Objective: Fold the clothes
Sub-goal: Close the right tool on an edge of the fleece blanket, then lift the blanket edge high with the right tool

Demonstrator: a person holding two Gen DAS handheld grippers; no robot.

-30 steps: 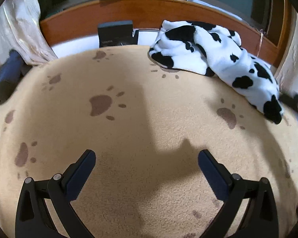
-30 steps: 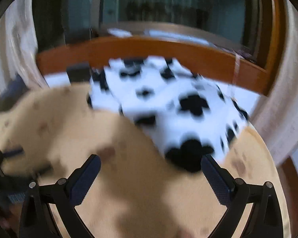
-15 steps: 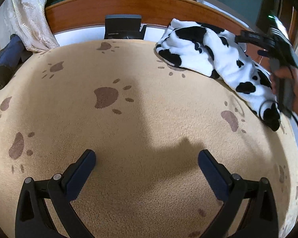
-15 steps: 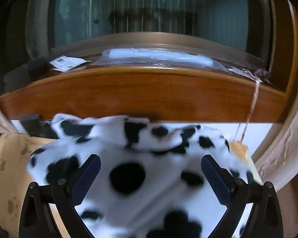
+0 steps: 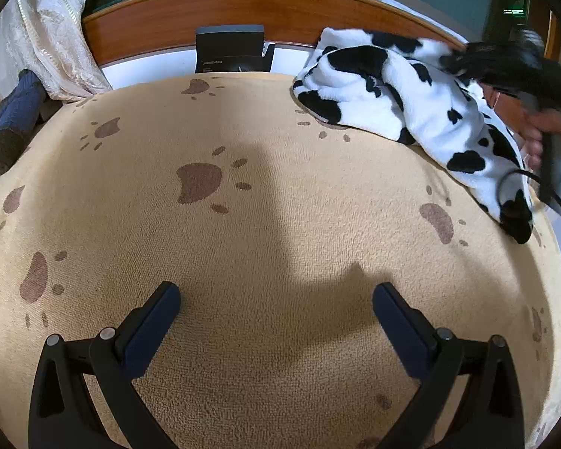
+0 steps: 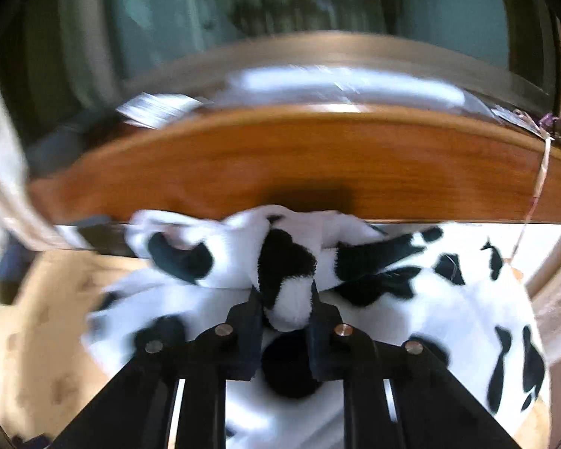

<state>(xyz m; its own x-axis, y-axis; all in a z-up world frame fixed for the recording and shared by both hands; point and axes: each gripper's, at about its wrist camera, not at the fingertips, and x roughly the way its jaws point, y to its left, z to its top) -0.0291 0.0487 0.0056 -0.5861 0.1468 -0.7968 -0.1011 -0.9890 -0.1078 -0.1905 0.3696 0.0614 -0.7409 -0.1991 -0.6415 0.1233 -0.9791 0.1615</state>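
My right tongs (image 6: 285,299) pinch cow-print garment (image 5: 400,101) fold, ready for lifting; left tongs (image 5: 276,299) wide, hovering over blanket (image 5: 280,194).

Crumpled white fleece garment (image 5: 400,97) with black cow patches, heaped at blanket's far right edge

My right-wrist view is smeared by motion: the wooden headboard (image 6: 299,164), the papers (image 6: 157,110) on the ledge behind it and the window beyond are too blurred to read. The cow-print fleece (image 6: 288,299) hides whatever lies between my right fingers (image 6: 252,321). In my left-wrist view, my right gripper (image 5: 505,65) is a dark blur, its fingers buried in the fleece (image 5: 404,93). My right hand (image 5: 542,127) is cut off by the edge. The lettering on the black box (image 5: 230,50) is too small.
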